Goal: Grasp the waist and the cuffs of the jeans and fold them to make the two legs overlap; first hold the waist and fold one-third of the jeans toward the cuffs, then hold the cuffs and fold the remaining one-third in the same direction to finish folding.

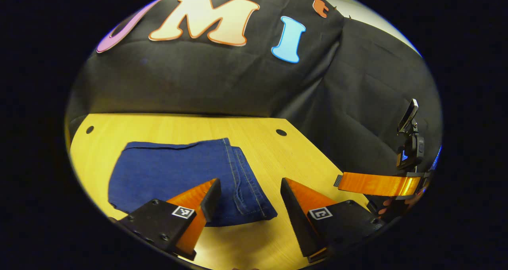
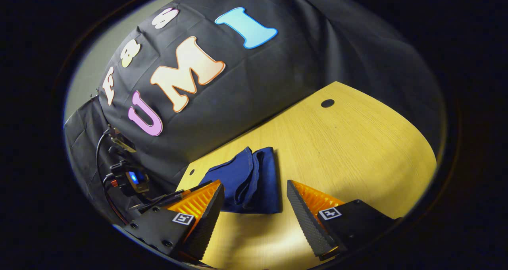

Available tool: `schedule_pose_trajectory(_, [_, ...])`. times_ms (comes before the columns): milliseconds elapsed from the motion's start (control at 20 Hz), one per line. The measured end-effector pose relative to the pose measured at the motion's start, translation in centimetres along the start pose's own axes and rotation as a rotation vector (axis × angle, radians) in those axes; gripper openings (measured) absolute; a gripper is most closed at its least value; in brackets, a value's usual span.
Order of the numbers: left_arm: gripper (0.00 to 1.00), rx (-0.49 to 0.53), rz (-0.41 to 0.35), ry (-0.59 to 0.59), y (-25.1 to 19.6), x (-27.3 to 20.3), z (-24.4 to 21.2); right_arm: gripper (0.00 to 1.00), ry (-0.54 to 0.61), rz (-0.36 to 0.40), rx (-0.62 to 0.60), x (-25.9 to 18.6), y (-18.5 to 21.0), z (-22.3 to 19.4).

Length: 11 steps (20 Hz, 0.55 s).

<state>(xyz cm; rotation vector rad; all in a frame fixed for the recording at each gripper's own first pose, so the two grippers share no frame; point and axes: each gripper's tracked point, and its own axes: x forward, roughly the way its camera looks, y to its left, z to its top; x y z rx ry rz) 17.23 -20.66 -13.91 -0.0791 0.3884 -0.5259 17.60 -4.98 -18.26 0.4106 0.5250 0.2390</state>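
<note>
in my left gripper view the folded jeans [image 1: 186, 178] lie on the counter [image 1: 285, 159] at ten o'clock of my fingers [image 1: 210, 198]; the booth wall [image 1: 222, 83] stands behind.

No legible text, brand or number — just small square coded markers [image 1: 183, 212] on the gripper bodies.

A wooden table [image 1: 262, 151] with a pale yellow grained top stands against the booth wall. It has 2 small round holes near its far edge in the left gripper view: 1 hole [image 1: 89, 129] at the left corner, the other hole [image 1: 281, 132] at the right. Black cloth [image 1: 206, 79] hangs creased behind the table, meeting its far edge. In the right gripper view, a small black device [image 2: 133, 178] with a blue light and cables sits at the left, beside the cloth.
</note>
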Motion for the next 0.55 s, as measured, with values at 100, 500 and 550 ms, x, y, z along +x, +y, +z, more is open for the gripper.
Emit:
schedule_pose_trajectory(100, [0.95,-0.014,0.018,-0.019,1.4,-2.9,0.7,0.98,-0.015,0.004,-0.015,-0.5,1.7,0.0])
schedule_pose_trajectory(500, [0.96,-0.032,0.133,-0.053,9.1,-12.9,-0.1,0.98,-0.119,-0.021,-0.064,-4.5,8.2,-0.6])
schedule_pose_trajectory(550, [0.96,-0.025,0.142,-0.05,9.7,-13.6,-0.3,0.98,-0.131,-0.029,-0.067,-4.9,8.7,-0.6])
